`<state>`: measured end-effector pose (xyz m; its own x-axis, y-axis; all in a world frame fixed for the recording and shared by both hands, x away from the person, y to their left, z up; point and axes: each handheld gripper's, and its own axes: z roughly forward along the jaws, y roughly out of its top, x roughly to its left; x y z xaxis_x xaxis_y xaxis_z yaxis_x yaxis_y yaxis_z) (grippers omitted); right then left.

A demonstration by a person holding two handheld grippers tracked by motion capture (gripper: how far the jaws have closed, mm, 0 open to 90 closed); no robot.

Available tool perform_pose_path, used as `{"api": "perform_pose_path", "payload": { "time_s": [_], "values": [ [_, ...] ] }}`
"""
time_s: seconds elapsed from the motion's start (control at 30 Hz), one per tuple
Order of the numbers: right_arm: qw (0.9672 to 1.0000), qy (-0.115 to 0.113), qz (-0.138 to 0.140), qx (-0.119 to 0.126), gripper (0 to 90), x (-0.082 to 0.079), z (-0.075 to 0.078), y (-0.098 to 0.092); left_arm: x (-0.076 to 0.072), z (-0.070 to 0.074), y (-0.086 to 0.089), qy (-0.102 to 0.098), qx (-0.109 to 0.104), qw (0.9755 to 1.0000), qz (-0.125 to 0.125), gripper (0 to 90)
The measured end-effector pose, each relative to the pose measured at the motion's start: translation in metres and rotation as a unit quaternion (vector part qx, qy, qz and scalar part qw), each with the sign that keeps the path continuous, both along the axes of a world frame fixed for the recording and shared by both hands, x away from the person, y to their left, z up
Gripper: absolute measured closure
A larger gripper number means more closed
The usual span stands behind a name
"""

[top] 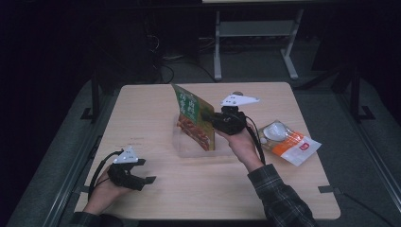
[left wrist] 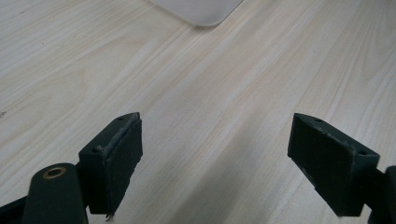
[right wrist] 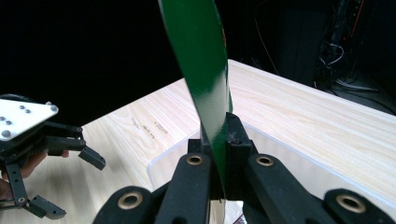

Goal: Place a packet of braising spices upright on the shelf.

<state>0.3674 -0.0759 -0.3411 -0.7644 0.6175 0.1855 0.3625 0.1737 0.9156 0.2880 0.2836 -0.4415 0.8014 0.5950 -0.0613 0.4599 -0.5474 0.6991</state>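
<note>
Light wood table is carrying two things directly: a clear tray is sitting near its middle, and an orange-white packet is lying flat well right of the tray, close to the right edge. Left of the tray, bare wood is showing.

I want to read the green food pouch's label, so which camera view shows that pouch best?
The high view: the green pouch shows its printed face there, held upright over the clear tray by the right gripper. The right gripper view shows it edge-on, a plain green strip between shut jaws.
</note>
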Motion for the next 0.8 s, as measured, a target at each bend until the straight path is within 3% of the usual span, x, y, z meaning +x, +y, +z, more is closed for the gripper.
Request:
{"api": "perform_pose_path", "payload": {
  "time_s": [0.8],
  "values": [
    [0.9999,0.011,0.006,-0.01,88.7,0.006,-0.015,0.004,0.0,-0.001,-0.001,0.002,0.009,0.9999,-0.007,17.3]
  ]
}}
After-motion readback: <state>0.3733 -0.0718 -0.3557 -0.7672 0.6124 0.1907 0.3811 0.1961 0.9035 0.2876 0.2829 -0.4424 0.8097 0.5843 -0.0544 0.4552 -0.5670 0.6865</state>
